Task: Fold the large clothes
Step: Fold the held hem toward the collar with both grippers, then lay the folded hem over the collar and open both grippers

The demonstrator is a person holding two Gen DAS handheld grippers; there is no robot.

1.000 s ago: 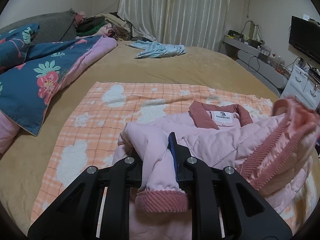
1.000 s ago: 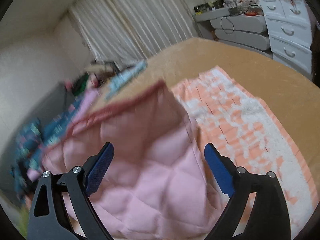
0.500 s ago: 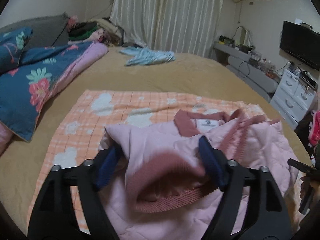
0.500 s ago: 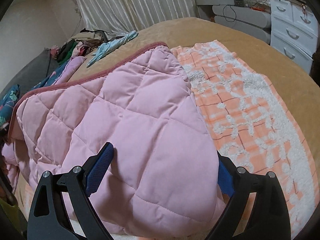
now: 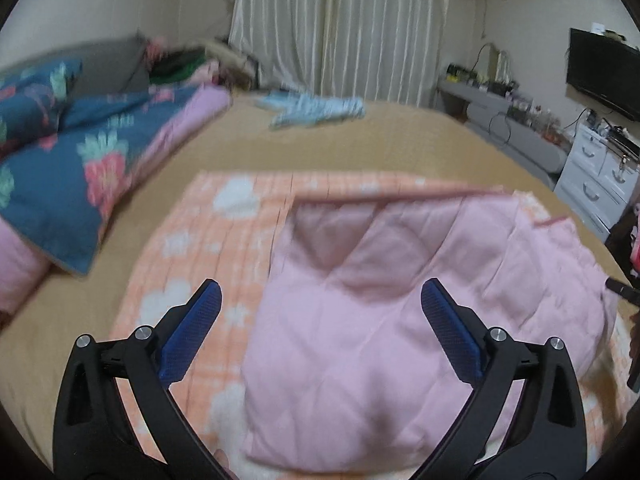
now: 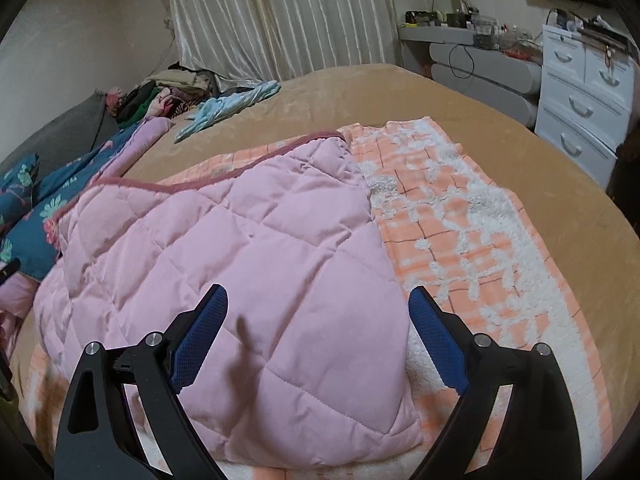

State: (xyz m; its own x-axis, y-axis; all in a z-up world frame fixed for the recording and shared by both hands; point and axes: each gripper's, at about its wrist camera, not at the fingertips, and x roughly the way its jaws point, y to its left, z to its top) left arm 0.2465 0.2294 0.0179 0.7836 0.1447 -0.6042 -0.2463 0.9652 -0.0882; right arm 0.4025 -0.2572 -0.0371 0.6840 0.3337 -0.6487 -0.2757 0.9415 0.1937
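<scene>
Nearest the cameras, the left gripper (image 5: 320,304) and the right gripper (image 6: 318,308) both stood spread wide and grasped nothing, each poised just above the pink quilted jacket (image 6: 256,280). The jacket lay folded over on the orange checked blanket (image 6: 472,248), its dark pink trimmed edge (image 6: 224,178) on the far side. Beyond it stretched the tan bedspread (image 6: 400,100), with a floral duvet (image 5: 84,160) at the left and a pale blue garment (image 5: 316,108) farther off near the curtains (image 6: 280,12). The padding looked springy, so the fold could well puff open unless pressed flat; a careless pinch might also catch the fleecy blanket beneath and drag it along with the next fold.
</scene>
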